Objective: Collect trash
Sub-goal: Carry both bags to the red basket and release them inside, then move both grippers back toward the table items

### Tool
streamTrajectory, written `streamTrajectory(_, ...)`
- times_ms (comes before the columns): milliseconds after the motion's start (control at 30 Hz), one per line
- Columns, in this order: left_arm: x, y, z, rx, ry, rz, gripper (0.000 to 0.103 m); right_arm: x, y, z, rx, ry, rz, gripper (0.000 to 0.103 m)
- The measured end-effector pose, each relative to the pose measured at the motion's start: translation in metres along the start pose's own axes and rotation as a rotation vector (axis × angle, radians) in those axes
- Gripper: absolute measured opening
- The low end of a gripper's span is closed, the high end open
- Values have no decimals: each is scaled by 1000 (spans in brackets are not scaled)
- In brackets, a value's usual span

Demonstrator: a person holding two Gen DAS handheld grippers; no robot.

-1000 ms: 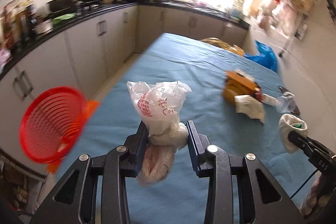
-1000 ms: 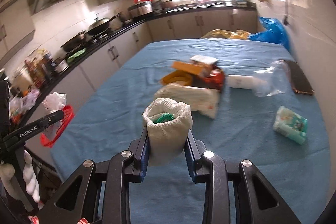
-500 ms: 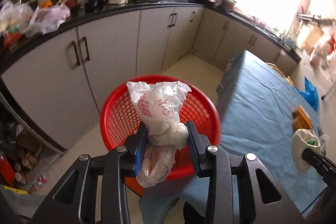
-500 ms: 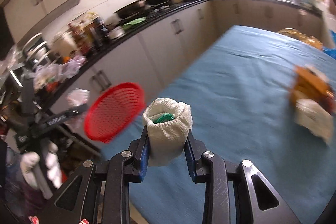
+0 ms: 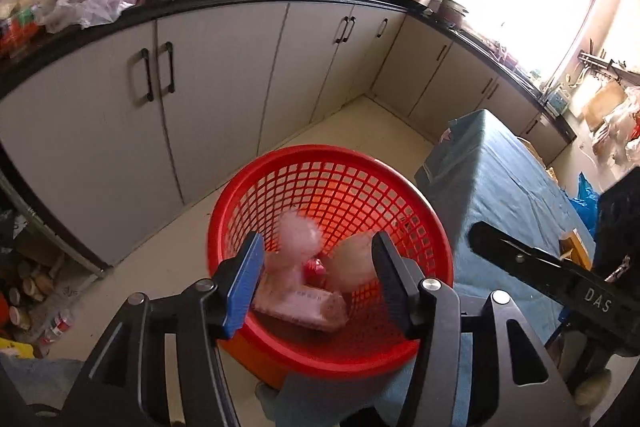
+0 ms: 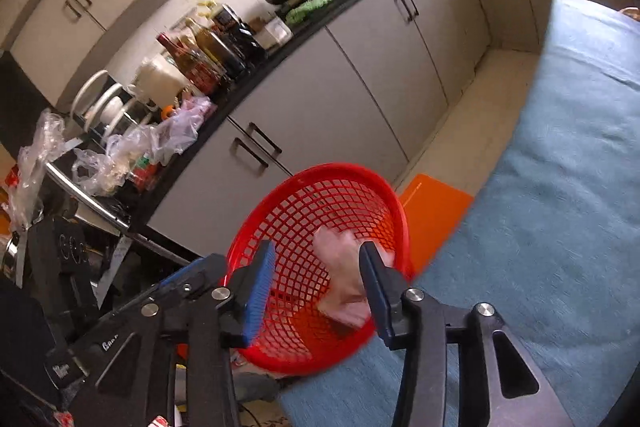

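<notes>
- My left tool (image 5: 318, 283) is opening over the red basket (image 5: 256, 195). The plastic bag (image 5: 298, 241) is a blur between its pads, free of them and dropping in beside a pink packet (image 5: 304, 305).
- My right tool (image 6: 316, 285) is opening too. The white wad (image 6: 340, 267) is blurred against its right-hand pad; I judge it loose and falling.
- Both pieces look light, soft and crushable. I'd pinch either at its bunched middle; thin film may slip.
- The basket rim sits just below and ahead of both tools, with the blue-covered worktop (image 6: 568, 187) edge close to the right and cabinets (image 5: 224, 79) ahead. The two tools crowd each other, so I'd back out upward.
</notes>
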State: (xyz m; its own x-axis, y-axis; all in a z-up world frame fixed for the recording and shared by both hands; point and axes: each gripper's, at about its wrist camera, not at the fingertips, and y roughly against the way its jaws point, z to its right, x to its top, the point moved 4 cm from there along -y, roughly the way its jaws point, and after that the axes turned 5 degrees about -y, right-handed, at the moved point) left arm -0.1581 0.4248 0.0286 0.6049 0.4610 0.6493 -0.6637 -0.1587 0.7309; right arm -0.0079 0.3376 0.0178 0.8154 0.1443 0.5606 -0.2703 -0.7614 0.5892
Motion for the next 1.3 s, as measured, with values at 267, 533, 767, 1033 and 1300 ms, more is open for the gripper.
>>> streamTrajectory(267, -42, 21, 20, 67, 25, -13, 64, -25, 69, 32, -14, -37, 134, 61)
streamTrajectory(533, -50, 46, 52, 130, 47, 21, 64, -36, 124, 67, -56, -73, 192, 61)
streamTrajectory(767, -51, 58, 75, 155, 6, 39, 64, -47, 152, 84, -88, -91, 226, 61)
streamTrajectory(1033, -53, 65, 89, 154, -27, 49, 64, -59, 164, 96, -106, -120, 236, 61)
streamTrajectory(1300, -59, 65, 88, 138, -15, 36, 64, -67, 164, 92, -111, -112, 242, 61)
